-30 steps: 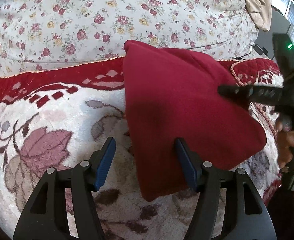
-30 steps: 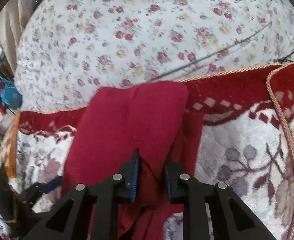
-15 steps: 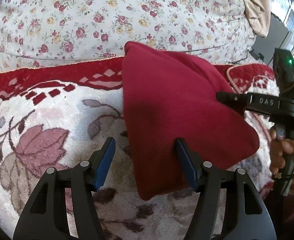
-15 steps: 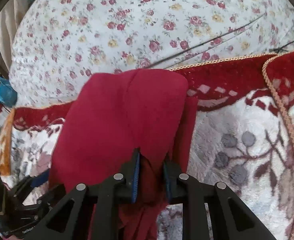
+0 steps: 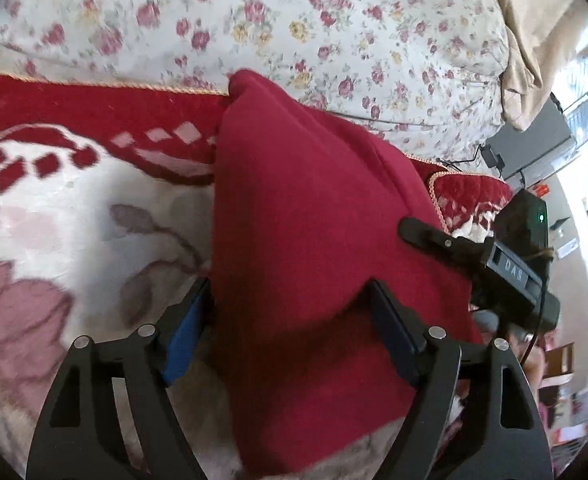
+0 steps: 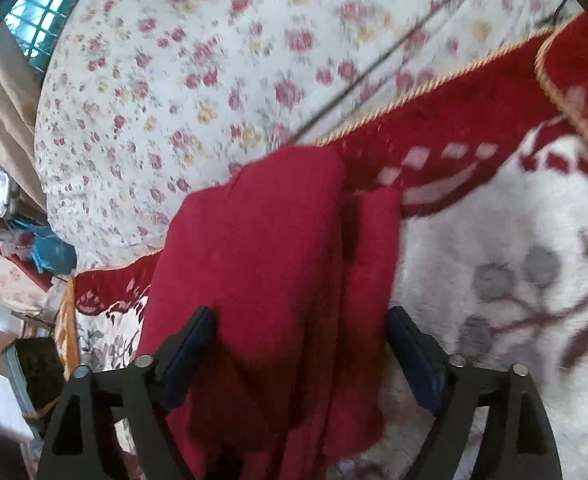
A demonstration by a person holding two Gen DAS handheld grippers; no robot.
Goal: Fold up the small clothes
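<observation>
The red garment [image 5: 301, 240] is soft matt cloth with a fine, fleecy nap and no sheen. Under it, the blanket [image 5: 74, 216] looks thick and plushy, its pale pile fuzzy, edged at the far side by a twisted gold cord trim [image 6: 413, 96]. Beyond lies a floral sheet [image 5: 254, 20] of thin, smooth printed cotton, matt. The left gripper [image 5: 290, 328] and right gripper [image 6: 299, 350] are black matt plastic with small shiny metal screws; their finger pads [image 5: 182, 332] look like dull blue rubber.
</observation>
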